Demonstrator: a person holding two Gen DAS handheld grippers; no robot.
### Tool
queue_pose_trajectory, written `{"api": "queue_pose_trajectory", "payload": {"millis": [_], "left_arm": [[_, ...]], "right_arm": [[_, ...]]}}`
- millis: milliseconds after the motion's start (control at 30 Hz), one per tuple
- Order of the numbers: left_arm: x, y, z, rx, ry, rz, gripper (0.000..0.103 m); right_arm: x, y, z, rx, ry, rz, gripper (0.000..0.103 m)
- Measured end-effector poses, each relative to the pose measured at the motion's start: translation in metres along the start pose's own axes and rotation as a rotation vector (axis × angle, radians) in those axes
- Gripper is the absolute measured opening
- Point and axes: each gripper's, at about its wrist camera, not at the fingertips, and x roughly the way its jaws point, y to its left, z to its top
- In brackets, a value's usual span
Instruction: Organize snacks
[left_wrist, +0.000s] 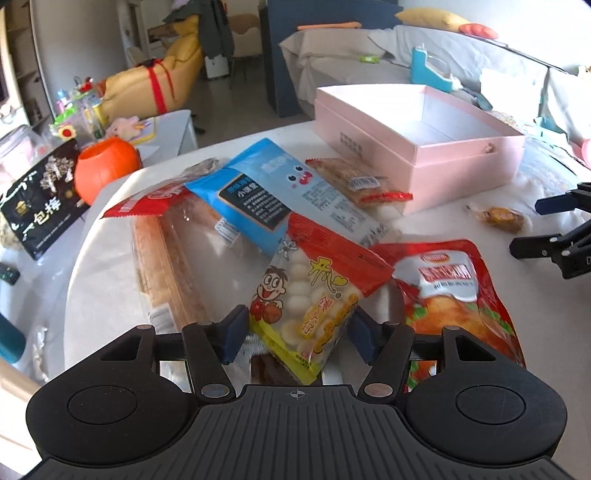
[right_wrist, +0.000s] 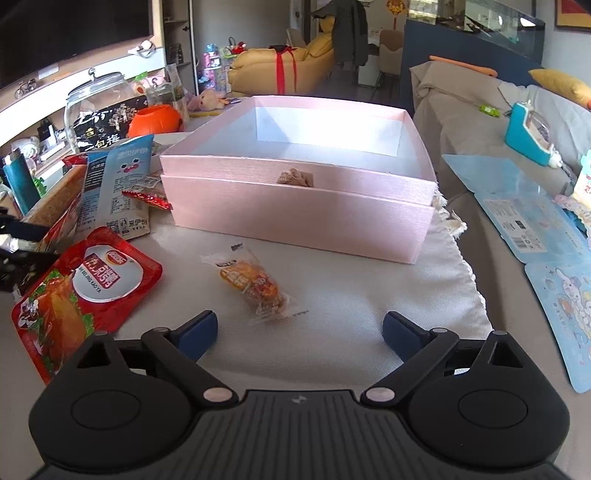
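Left tongs (left_wrist: 297, 334): spread fairly wide, straddling the near end of the yellow-and-red ball-biscuit bag (left_wrist: 314, 295); whether the pads press it I cannot tell, it looks not yet gripped.
Right tongs (right_wrist: 299, 336): wide apart and empty, just behind the small wrapped snack (right_wrist: 255, 286).
Snack heap: piled toward the left edge of the tabletop (right_wrist: 351, 295); blue pouch (left_wrist: 273, 188) over a long clear biscuit pack (left_wrist: 166, 258), red sealed pouch (right_wrist: 85, 288) at the near side.
Pink box (right_wrist: 295, 206): open, toward the far edge, seemingly empty inside.
Biscuit bag handling: light, puffy, crinkly film, crushable contents; take the sealed end seam, gently.
Small wrapped snack handling: very light, slippery wrapper; pinch across its middle.
Red pouch handling: flat, denser, limp; grip an edge seam.
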Motion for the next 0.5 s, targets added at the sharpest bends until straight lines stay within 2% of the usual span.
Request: {"api": "queue_pose_trajectory", "payload": {"millis": [133, 167, 200, 233, 267, 300, 333, 367, 500], "left_arm": [[0.003, -0.002, 0.001, 0.021, -0.015, -0.028, 0.061], [0.002, -0.004, 0.001, 0.033, -0.020, -0.030, 0.059], [-0.001, -0.005, -0.001, 0.042, -0.029, -0.032, 0.055], [-0.005, -0.006, -0.002, 0.042, -0.038, -0.034, 0.047], [-0.011, -0.006, -0.004, 0.040, -0.052, -0.035, 0.044], [-0.018, -0.005, -0.006, 0.034, -0.069, -0.038, 0.036], [-0.026, -0.005, -0.007, 0.027, -0.088, -0.039, 0.026], [-0.033, -0.006, -0.007, 0.022, -0.107, -0.037, 0.021], [-0.054, -0.011, -0.006, 0.018, -0.160, -0.042, 0.019]], "right_arm": [[0.010, 0.005, 0.014, -0.026, -0.004, 0.022, 0.096], [0.014, 0.006, 0.017, -0.033, -0.002, 0.025, 0.092], [0.018, 0.008, 0.021, -0.041, 0.011, 0.030, 0.082], [0.019, 0.010, 0.023, -0.046, 0.015, 0.039, 0.078], [0.017, 0.013, 0.025, -0.060, 0.017, 0.046, 0.065], [0.013, 0.017, 0.026, -0.085, 0.023, 0.059, 0.041], [0.009, 0.021, 0.026, -0.106, 0.028, 0.063, 0.032], [0.003, 0.023, 0.025, -0.118, 0.026, 0.061, 0.025], [-0.021, 0.023, 0.019, -0.125, 0.011, 0.083, 0.022]]}}
